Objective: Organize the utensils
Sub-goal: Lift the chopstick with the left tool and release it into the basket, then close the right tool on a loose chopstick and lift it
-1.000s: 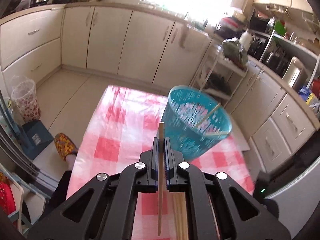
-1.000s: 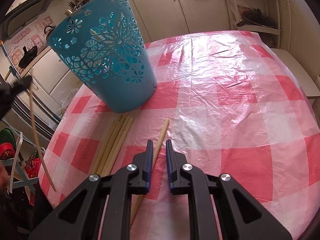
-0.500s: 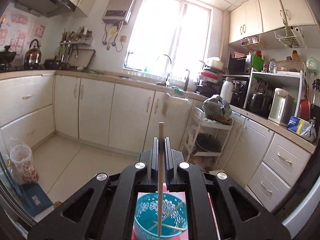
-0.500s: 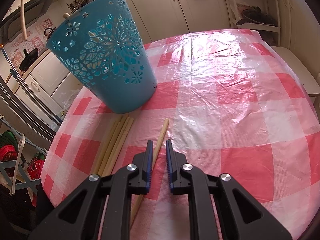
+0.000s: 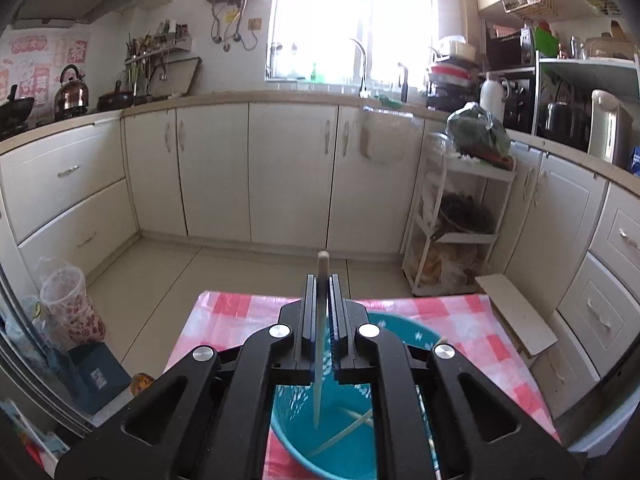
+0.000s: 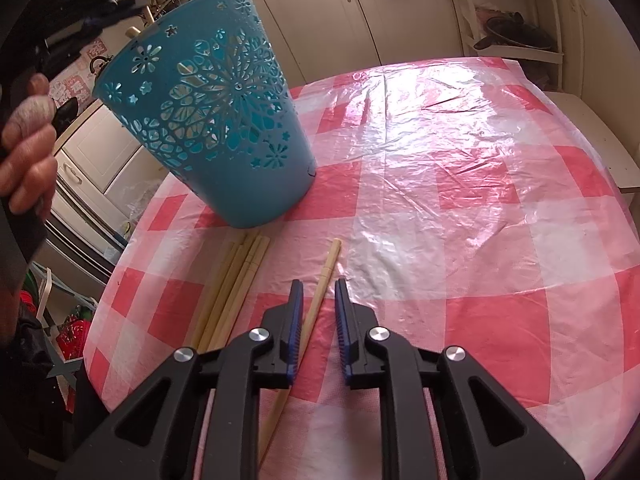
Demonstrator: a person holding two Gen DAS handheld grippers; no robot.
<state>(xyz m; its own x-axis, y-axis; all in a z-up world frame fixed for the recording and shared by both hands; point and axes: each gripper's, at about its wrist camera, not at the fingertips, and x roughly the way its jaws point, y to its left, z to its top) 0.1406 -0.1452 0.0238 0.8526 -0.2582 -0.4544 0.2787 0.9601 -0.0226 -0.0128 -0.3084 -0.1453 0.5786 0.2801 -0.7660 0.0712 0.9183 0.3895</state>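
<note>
Here, perforated teal plastic basket (image 6: 208, 116); slender wooden chopsticks (image 6: 236, 280) alongside.

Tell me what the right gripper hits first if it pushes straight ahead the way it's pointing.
Probably the single chopstick lying between the right gripper's open fingers, then the checked tablecloth beneath it; depth is uncertain.

Right tool (image 6: 317, 294) hangs low over the checked table (image 6: 500, 240), jaws just opening, a single chopstick (image 6: 320, 288) lying loose between them. A bundle of chopsticks (image 6: 232, 284) lies just left, below the blue basket (image 6: 224, 120).
</note>
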